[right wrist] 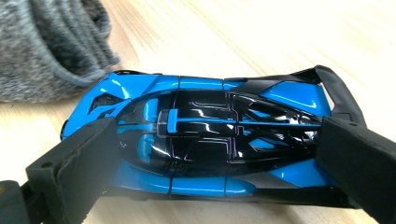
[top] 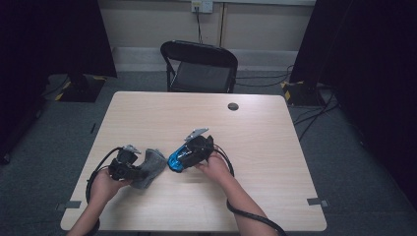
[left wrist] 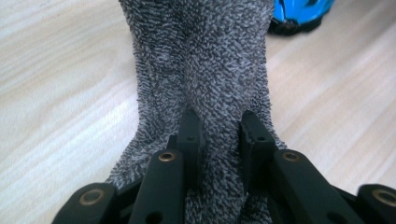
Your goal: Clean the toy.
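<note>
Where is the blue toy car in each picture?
High view: the blue toy car sits near the table's middle, in the right gripper.
Left gripper view: just its blue edge peeks in at the top right.
Right gripper view: it spreads across the middle, held between the two black jaws.
Shared landmark: the grey fuzzy sock lies right beside the car, at top centre and top left in the gripper views.
</note>
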Demonstrator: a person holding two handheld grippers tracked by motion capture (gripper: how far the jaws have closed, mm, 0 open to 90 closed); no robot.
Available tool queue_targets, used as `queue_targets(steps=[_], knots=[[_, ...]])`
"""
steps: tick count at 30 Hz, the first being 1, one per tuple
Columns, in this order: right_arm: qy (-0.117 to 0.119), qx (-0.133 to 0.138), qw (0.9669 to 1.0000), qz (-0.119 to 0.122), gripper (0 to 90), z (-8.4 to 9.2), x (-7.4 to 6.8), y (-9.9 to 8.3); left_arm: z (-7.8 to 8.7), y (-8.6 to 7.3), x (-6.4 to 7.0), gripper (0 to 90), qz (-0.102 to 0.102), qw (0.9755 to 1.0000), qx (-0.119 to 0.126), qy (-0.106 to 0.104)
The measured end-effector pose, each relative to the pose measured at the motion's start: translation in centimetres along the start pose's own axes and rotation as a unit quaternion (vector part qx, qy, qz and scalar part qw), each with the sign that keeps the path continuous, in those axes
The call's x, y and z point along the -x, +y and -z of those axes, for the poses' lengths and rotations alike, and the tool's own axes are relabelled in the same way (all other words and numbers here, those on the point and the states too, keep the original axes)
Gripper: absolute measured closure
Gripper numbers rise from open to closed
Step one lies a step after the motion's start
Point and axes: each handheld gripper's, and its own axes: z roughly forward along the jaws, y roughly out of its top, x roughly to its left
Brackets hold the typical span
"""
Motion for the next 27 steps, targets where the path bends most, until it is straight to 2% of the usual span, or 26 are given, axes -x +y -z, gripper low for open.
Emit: queue_targets(steps=[5, 7, 11, 16, 20, 24, 27], knots=[[0.0, 0.002, 1.0, -0.001, 0.0, 0.0, 0.0, 0.0, 0.7, 0.3, -0.2, 73.2, 0.01, 0.9998, 0.015, 0.003], [0.0, 0.002, 1.0, -0.002, 0.0, 0.0, -0.1, -0.1, 1.0, 0.8, -0.4, 73.3, 0.013, 0.9997, 0.02, 0.01], [-0.001, 0.001, 1.0, -0.001, 0.0, 0.0, 0.0, 0.0, 1.1, 2.1, -0.8, 73.2, 0.016, 0.9992, 0.036, 0.01], [-0.001, 0.002, 1.0, -0.001, 0.0, 0.0, 0.0, 0.0, 0.5, 4.2, -1.2, 73.1, 0.024, 0.9979, 0.06, 0.008], [-0.001, 0.003, 1.0, 0.0, 0.0, 0.0, 0.0, -0.1, -0.3, 6.4, -1.5, 73.1, 0.024, 0.9975, 0.066, 0.011], [0.0, -0.001, 1.0, -0.001, 0.0, 0.0, 0.0, 0.0, -0.8, 7.4, -1.7, 73.2, 0.021, 0.9973, 0.069, 0.014], [0.001, -0.002, 1.0, 0.0, 0.0, 0.0, 0.0, 0.0, -1.5, 8.3, -2.0, 73.2, 0.03, 0.9966, 0.076, 0.013]])
